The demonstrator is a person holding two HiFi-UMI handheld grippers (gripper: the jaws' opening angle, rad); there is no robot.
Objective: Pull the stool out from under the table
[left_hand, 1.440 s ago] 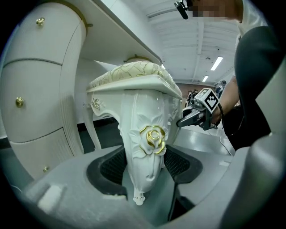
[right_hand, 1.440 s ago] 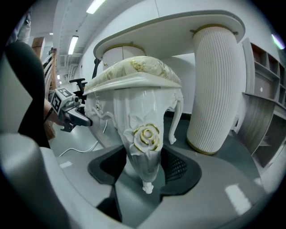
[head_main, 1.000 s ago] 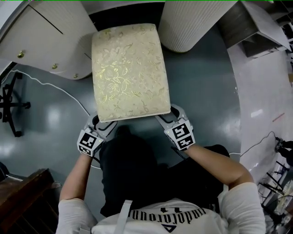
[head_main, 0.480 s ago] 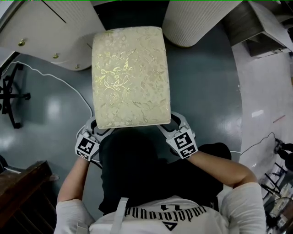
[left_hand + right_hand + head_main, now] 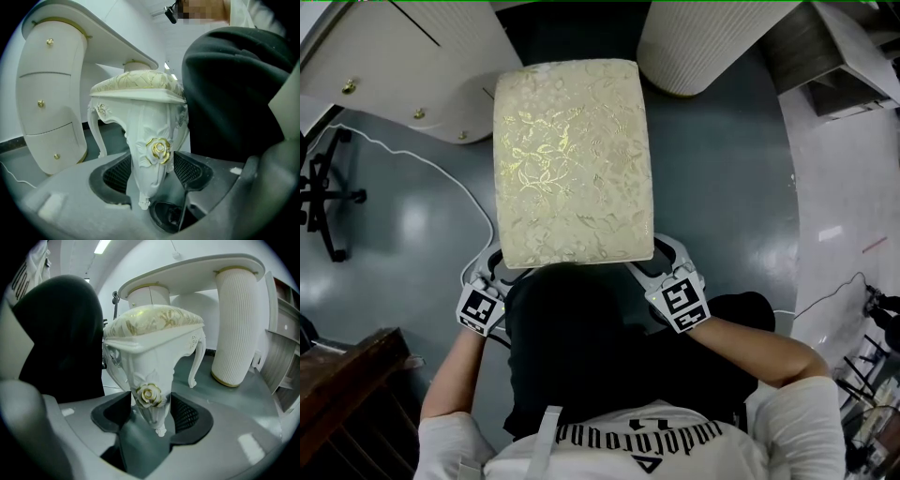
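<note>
One stool (image 5: 572, 159) with a cream-and-gold brocade seat stands on the grey floor (image 5: 722, 187). Most of it is out in front of the white dressing table (image 5: 197, 268), and only its far end lies between the table's two pedestals. The left gripper (image 5: 150, 173) has the near-left leg (image 5: 150, 136) between its jaws, and the right gripper (image 5: 150, 416) has the near-right leg (image 5: 147, 380). Both pairs of jaws have just been opening and stand wide, pads just beside the carved wood. The drawer pedestal (image 5: 51, 98) shows three gold knobs.
</note>
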